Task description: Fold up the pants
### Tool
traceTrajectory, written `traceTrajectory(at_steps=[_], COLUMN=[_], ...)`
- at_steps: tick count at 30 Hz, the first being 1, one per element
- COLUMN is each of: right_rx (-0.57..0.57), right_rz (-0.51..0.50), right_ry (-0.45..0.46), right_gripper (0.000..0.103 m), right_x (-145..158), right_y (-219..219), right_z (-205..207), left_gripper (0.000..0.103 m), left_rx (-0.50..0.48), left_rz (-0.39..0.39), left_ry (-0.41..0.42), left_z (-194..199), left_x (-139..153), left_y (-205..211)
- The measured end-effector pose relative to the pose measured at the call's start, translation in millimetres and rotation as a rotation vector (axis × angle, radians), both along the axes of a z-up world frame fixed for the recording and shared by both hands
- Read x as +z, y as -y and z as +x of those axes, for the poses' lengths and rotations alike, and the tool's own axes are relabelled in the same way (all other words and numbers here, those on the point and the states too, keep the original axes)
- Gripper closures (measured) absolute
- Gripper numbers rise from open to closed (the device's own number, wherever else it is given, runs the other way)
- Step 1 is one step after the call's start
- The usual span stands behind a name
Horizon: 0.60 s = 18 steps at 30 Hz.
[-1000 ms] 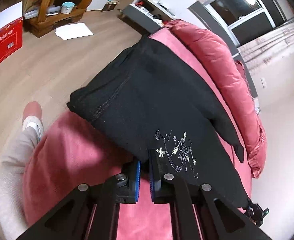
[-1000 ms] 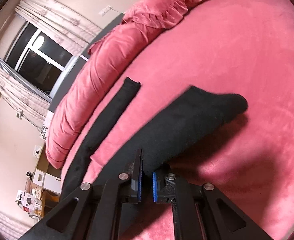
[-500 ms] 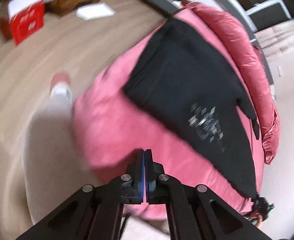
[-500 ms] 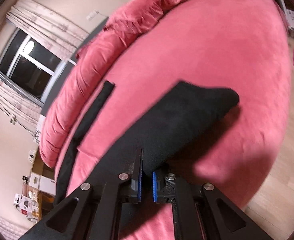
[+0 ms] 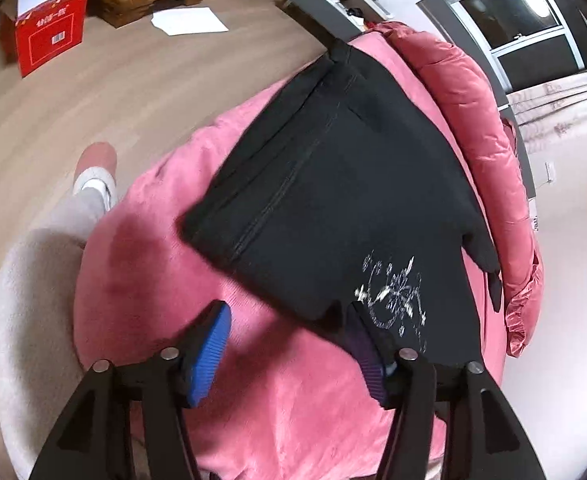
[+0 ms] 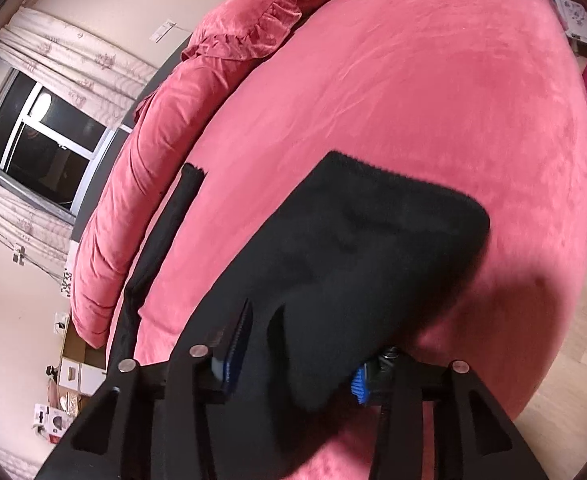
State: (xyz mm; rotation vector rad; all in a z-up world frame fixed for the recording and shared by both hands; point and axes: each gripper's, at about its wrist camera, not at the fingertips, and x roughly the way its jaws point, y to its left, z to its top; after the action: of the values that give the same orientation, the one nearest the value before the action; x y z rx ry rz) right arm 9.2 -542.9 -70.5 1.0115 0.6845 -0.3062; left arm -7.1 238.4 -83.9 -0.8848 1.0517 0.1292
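Pants point(image 5: 333, 200) lie between the opening right claw point(image 6: 297, 348).

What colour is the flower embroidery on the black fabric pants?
Silvery white, on the black fabric pants; the flower embroidery shows best in the left wrist view.

Round pink bed point(image 6: 433, 80), red quilt point(image 5: 485, 120) along its edge, pale wood floor point(image 5: 93, 92), dark window point(image 6: 41, 140), floral curtains point(image 6: 65, 60), red box point(image 5: 49, 40)

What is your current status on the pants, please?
Left gripper opening, nothing between the pads. Right gripper opening, black fabric between its pads. Black pants folded over, flat on the pink bed. Nothing in the way.
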Motion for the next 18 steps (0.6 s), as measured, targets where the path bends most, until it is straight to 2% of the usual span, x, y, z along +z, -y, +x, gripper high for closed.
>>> traceTrajectory(at_steps=[1,3,4,5,8,12,15,18], right_rx=[-0.003,-0.009,-0.013,-0.019,-0.026,0.005,0.001,-0.005], right_rz=[0.003,0.015,0.017,0.006,-0.024,-0.181,-0.233,-0.266], right_ry=[-0.005,-0.025,-0.032,-0.048,-0.077,-0.086,-0.099,-0.154], right_gripper=[0.058,0.06,0.073,0.092,0.094,0.095,0.095,0.095], right_x=[-1,-6,-8,-8,-4,26,37,31], right_y=[2,7,8,10,11,10,15,21], right_z=[2,8,10,13,17,19,17,17], left_gripper=[0.041,0.049,0.079,0.096,0.097,0.097,0.097,0.097], left_rx=[0.012,0.063,0.082,0.077,0.038,-0.045,-0.104,-0.134], left_rz=[0.004,0.001,0.008,0.015,0.055,0.075,0.124,0.171], left_ry=[0.009,0.022,0.015,-0.012,0.002,0.035,0.043,-0.007], left_z=[0,-4,-2,0,1,-17,-35,-40], left_x=[1,0,-2,-4,7,40,59,45], left_y=[-3,-9,-12,-15,-11,-7,-6,-3])
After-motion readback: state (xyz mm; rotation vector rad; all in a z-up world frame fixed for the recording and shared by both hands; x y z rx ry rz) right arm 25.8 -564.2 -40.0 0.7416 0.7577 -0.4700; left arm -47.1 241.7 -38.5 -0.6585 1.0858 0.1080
